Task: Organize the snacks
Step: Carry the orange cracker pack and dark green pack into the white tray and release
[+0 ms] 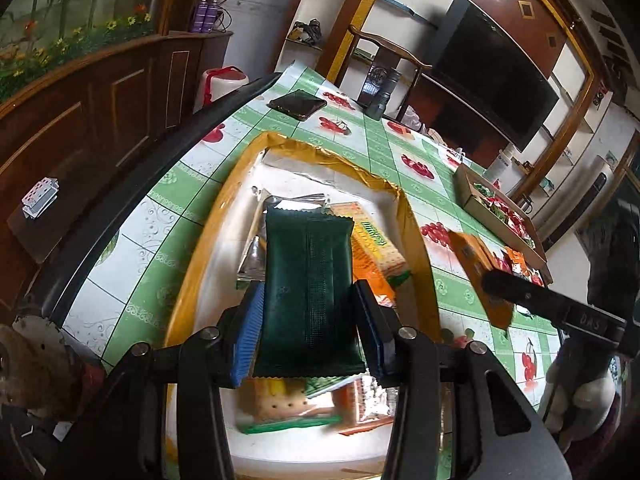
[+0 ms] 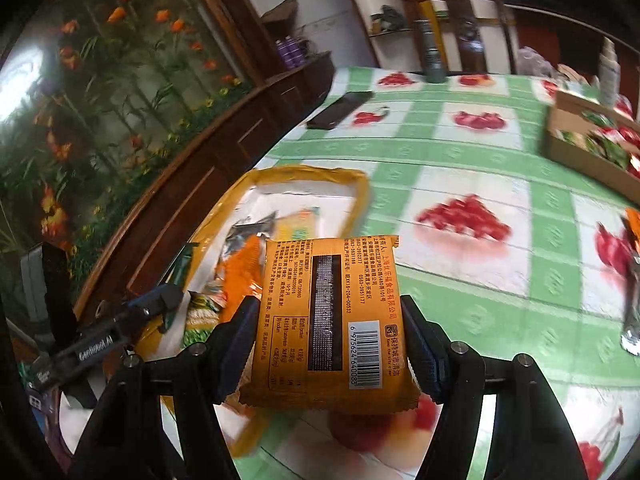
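My left gripper (image 1: 308, 300) is shut on a dark green snack packet (image 1: 308, 256) and holds it above a yellow-rimmed white tray (image 1: 320, 152). Several cracker packets (image 1: 376, 252) lie in the tray beneath it. My right gripper (image 2: 330, 312) is shut on an orange snack packet (image 2: 332, 320) with its barcode side up. It holds the packet over the checked tablecloth, just right of the tray (image 2: 304, 172). In the left wrist view that orange packet (image 1: 472, 260) hangs right of the tray. In the right wrist view the left gripper (image 2: 168, 300) shows at the lower left, over the tray.
A cardboard box (image 1: 468, 188) full of loose snacks sits at the table's far right (image 2: 568, 148). A dark phone (image 1: 298, 104) and a grey cylinder (image 1: 382, 98) lie at the far edge, in front of a wooden chair. A gloved hand (image 1: 580, 404) grips the right tool.
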Demonstrator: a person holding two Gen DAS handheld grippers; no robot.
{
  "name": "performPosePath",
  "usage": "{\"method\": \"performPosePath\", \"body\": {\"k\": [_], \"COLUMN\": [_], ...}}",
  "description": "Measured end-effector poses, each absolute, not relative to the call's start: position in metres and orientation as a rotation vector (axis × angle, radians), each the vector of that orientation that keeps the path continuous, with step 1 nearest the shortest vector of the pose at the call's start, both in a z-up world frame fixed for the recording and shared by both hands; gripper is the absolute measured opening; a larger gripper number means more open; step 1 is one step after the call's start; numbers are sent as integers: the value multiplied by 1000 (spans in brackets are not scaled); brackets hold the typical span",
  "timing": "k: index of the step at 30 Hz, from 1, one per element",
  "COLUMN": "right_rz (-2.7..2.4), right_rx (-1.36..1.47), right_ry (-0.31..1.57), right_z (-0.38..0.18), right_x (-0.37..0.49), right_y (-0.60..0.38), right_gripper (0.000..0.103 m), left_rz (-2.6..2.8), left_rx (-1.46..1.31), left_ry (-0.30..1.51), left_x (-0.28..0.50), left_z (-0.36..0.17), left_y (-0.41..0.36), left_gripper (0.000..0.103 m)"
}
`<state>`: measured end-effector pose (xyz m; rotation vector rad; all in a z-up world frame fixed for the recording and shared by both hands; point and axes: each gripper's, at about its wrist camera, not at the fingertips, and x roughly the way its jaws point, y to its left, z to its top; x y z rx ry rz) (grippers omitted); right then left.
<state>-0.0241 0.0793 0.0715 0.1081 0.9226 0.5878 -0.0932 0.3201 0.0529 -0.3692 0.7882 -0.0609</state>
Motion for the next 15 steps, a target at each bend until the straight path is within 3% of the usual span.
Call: {"method": "performPosePath", "body": {"k": [15], "right_rz": [593], "right_rx": [-7], "right_ry": [974], "right_z": [59], "right_x": [30], "right_y": [176], "right_gripper": [70], "left_rz": [-105], "left_rx": [-392], "left_ry": [799], "left_x": [-76], "left_z": [46], "left_y": [333], "left_gripper": [43]}}
